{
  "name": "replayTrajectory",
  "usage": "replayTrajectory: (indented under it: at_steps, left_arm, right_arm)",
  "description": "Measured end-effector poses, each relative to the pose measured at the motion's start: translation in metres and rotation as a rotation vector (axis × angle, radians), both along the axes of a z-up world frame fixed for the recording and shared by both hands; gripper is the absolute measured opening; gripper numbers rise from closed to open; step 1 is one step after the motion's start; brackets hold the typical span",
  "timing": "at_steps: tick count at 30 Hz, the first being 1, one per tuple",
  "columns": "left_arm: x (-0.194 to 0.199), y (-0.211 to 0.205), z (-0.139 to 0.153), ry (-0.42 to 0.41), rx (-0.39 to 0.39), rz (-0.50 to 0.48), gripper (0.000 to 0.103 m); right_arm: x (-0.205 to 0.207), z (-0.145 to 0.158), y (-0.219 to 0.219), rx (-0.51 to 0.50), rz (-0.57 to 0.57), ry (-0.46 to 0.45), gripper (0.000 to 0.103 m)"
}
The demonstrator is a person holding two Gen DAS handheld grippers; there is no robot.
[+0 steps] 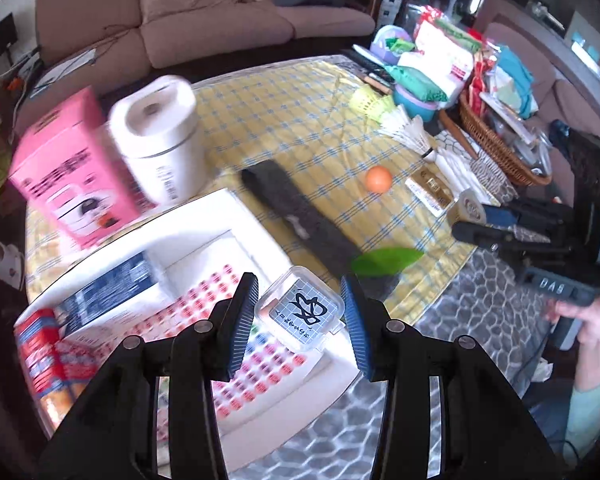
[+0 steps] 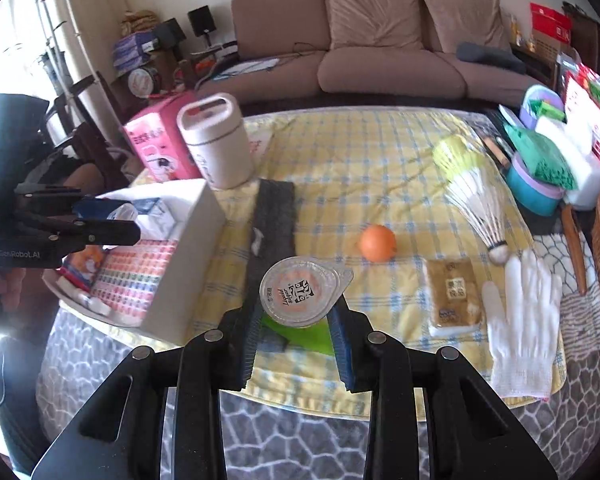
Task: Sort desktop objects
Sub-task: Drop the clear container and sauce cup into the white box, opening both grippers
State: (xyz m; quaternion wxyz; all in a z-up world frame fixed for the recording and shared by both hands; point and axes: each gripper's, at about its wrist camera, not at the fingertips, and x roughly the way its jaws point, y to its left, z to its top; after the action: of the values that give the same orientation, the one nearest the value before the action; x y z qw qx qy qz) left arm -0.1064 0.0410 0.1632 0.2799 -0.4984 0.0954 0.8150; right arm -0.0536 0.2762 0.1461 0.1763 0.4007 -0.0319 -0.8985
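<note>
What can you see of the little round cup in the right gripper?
The cup is a small round pod of clear plastic with a foil-like lid printed in peach, bearing black characters and the words "Liquid sugar". A pointed peel tab sticks out at its right. It is sealed, tilted lid-toward-camera, and gripped at its sides between the jaws of the right gripper, lifted above the yellow checked cloth.

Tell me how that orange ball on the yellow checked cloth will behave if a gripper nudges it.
The orange ball is round and smooth, so it would likely roll off. It looks small and probably light. Wrinkles in the checked cloth might slow it slightly.
</note>
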Motion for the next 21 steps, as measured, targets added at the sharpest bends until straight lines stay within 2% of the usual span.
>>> replayTrajectory:
  at_steps: [4,9,15,18,21]
  left_arm:
    - [0.021,-0.099,0.003,-0.004,-0.064,0.086,0.040]
    - [0.039,-0.179,-0.015,-0.044,-0.062,0.170,0.040]
    - [0.055,-0.191,-0.040,-0.038,-0.072,0.124,0.040]
    - [0.053,-0.178,-0.042,-0.032,-0.047,0.084,0.040]
    - [0.034,-0.155,-0.044,-0.036,-0.052,0.053,0.040]
  right_arm:
    - [0.003,0.016,-0.064,-0.031,0.119,0.018,0.032]
    - [-0.006,0.002,-0.146,-0.009,0.225,-0.042,0.032]
    - [-0.018,-0.019,-0.224,0.071,0.306,-0.100,0.032]
    - [-0.027,-0.027,-0.236,0.090,0.298,-0.112,0.032]
    - [-0.043,-0.036,-0.243,0.117,0.272,-0.143,0.032]
